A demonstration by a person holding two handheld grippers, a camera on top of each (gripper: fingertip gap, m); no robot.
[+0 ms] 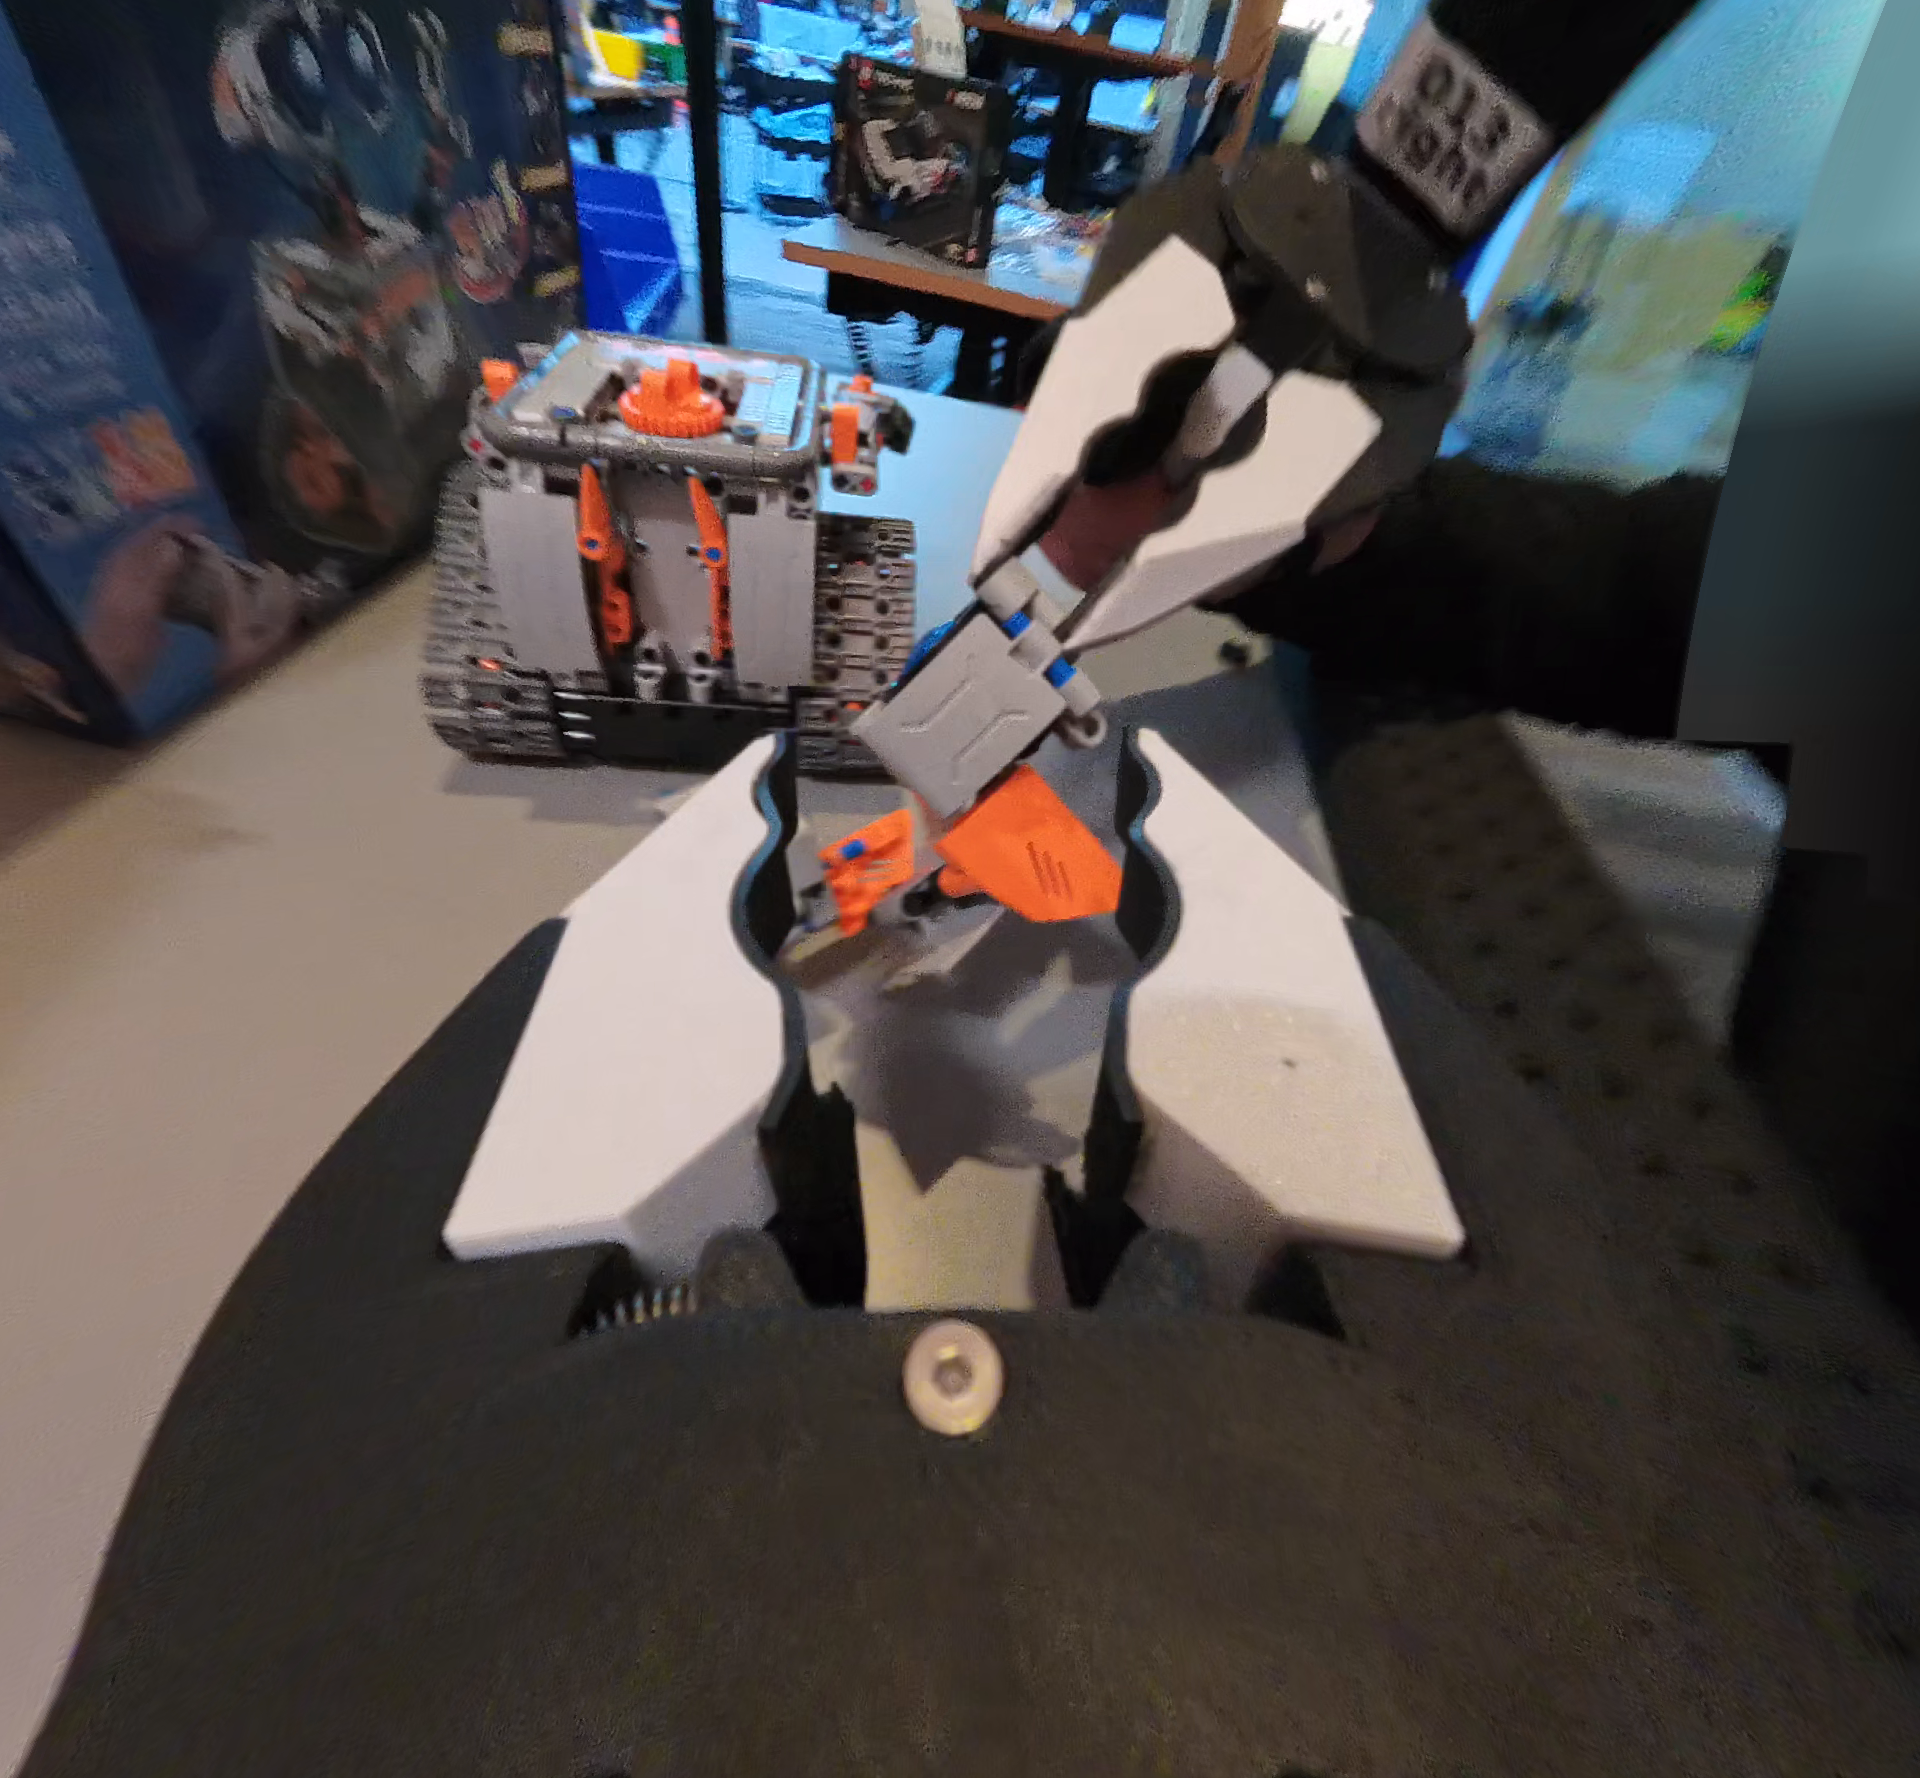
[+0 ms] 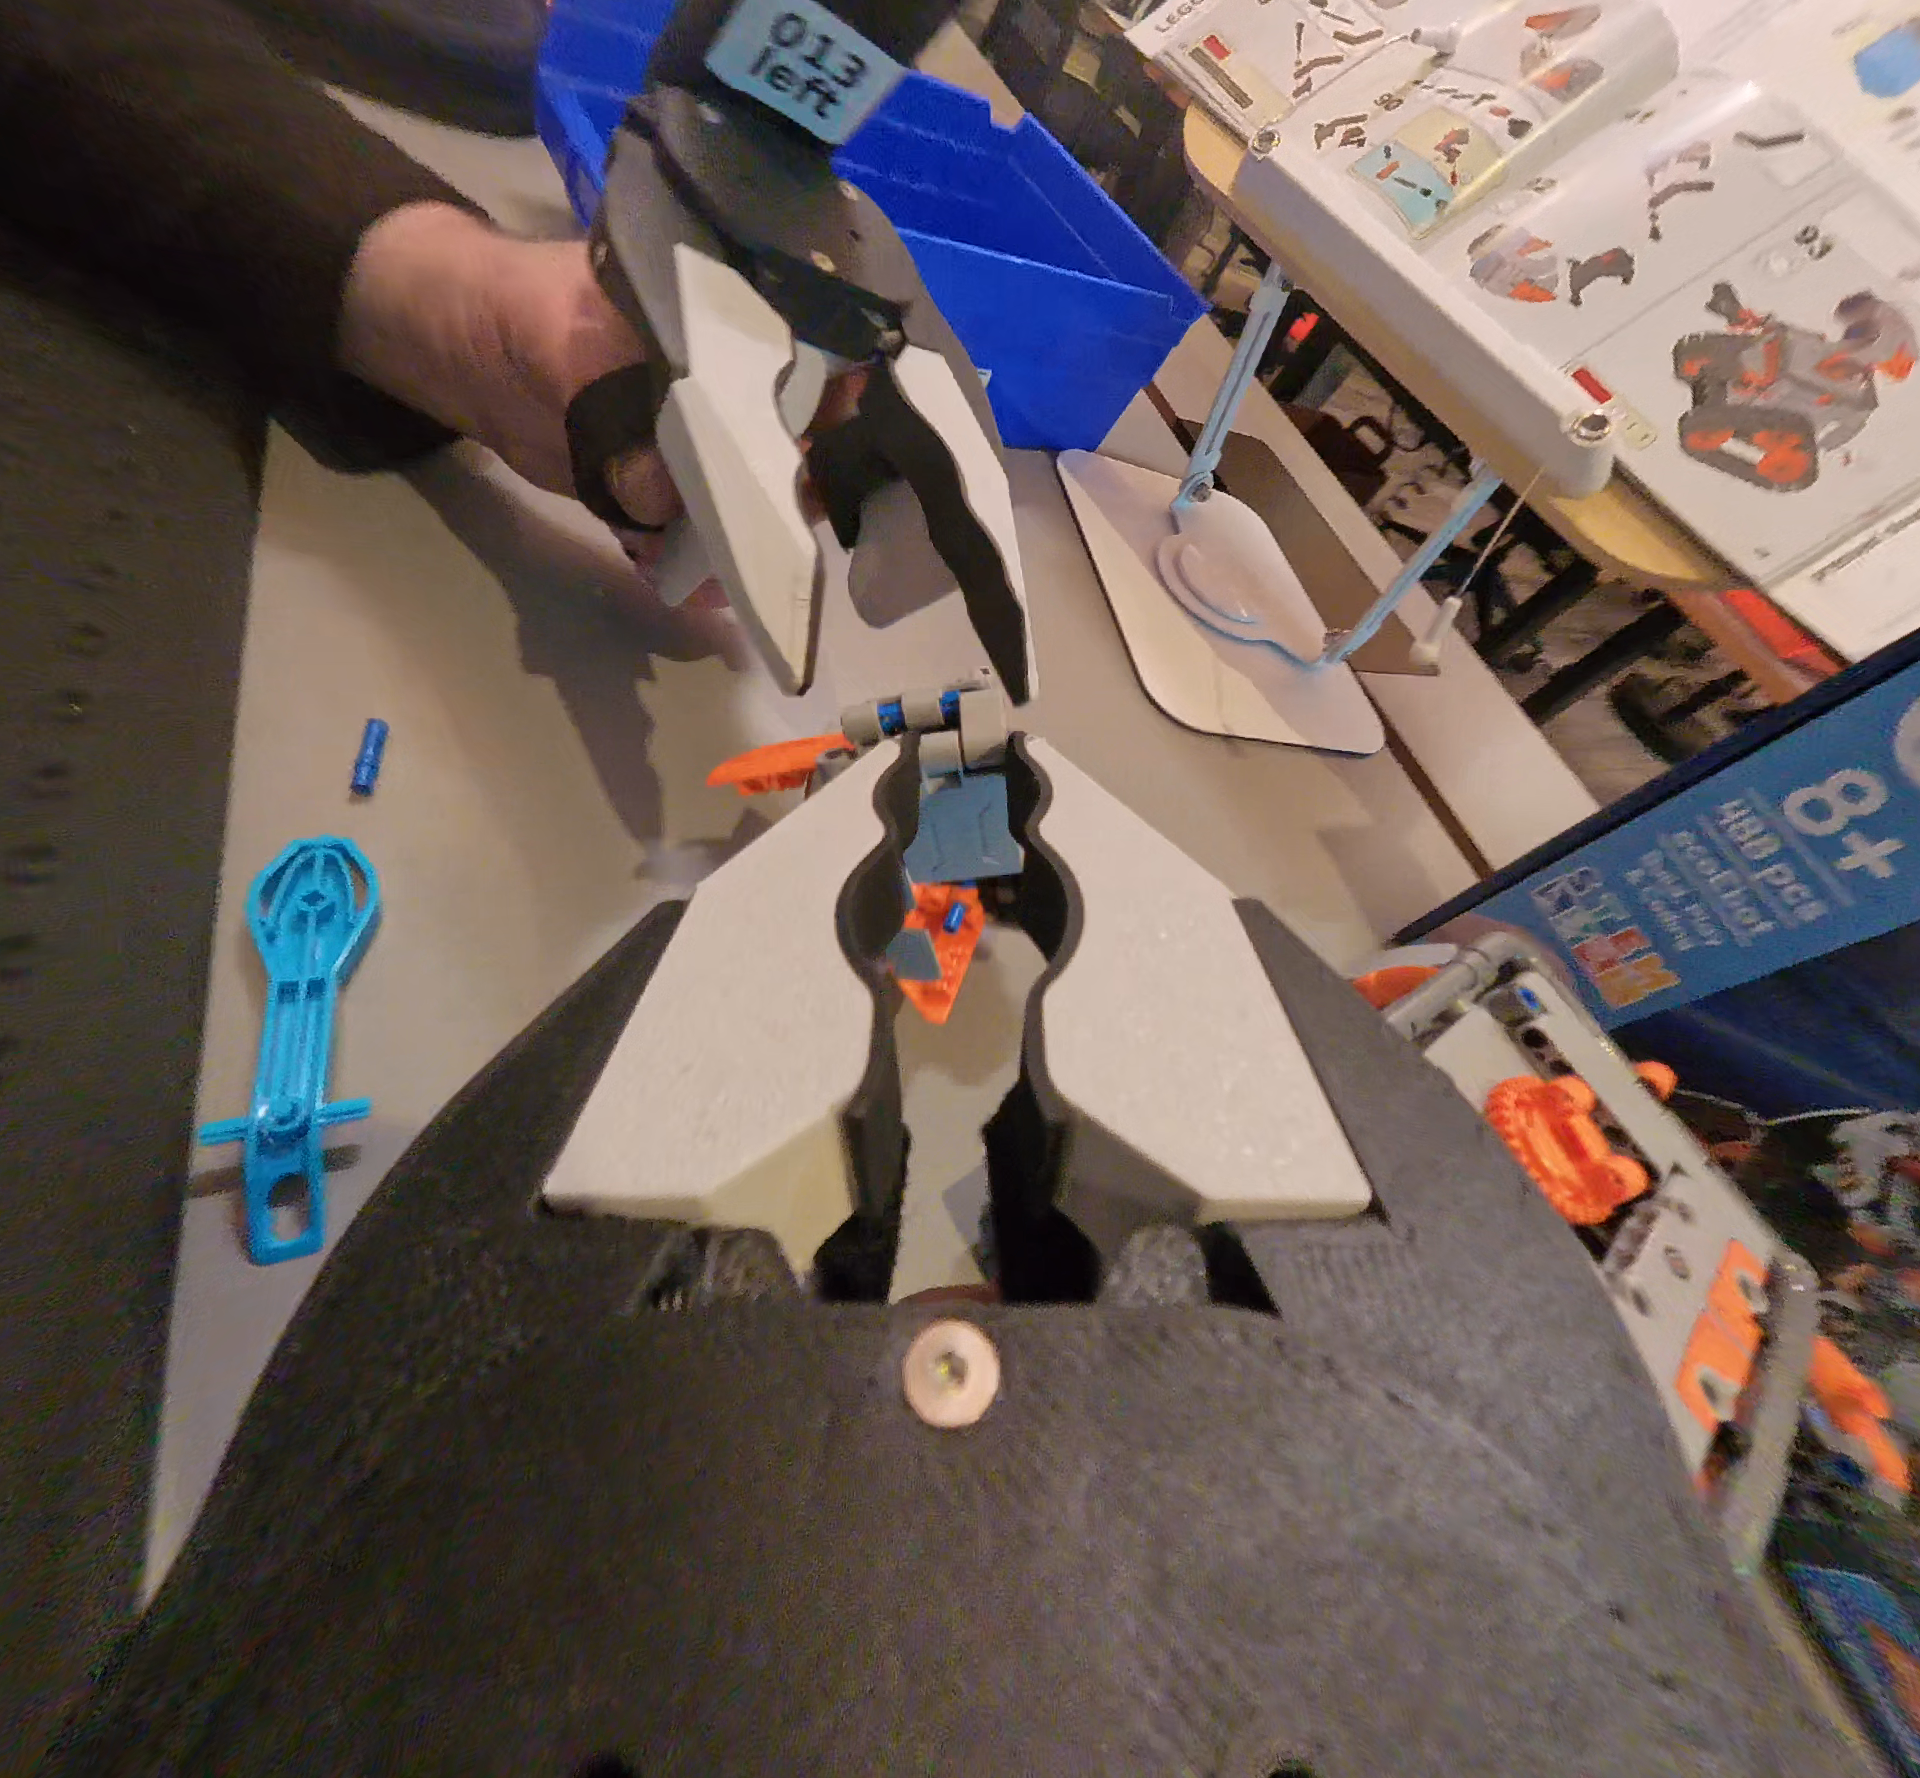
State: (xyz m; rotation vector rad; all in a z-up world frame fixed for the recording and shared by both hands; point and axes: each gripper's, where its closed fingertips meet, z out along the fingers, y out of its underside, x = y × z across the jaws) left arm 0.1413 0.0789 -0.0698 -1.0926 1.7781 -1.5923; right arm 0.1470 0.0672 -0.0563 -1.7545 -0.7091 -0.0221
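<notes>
the grey and orange brick piece [image 1: 971, 726] is clamped at its top by the right claw [image 1: 1023, 616], its orange end between the released left claw's [image 1: 956, 772] fingers, above the tabletop [image 1: 260, 897].

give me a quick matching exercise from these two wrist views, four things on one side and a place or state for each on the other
Things:
1. grey and orange brick assembly
2. tracked brick vehicle
3. light blue plastic tool
4. blue bin

Places or states:
A. lying flat on the table
B. standing on the table before a printed box
C. behind the left gripper
D. pinched by the right gripper

Pairs: 1-D, 2-B, 3-A, 4-C
</notes>
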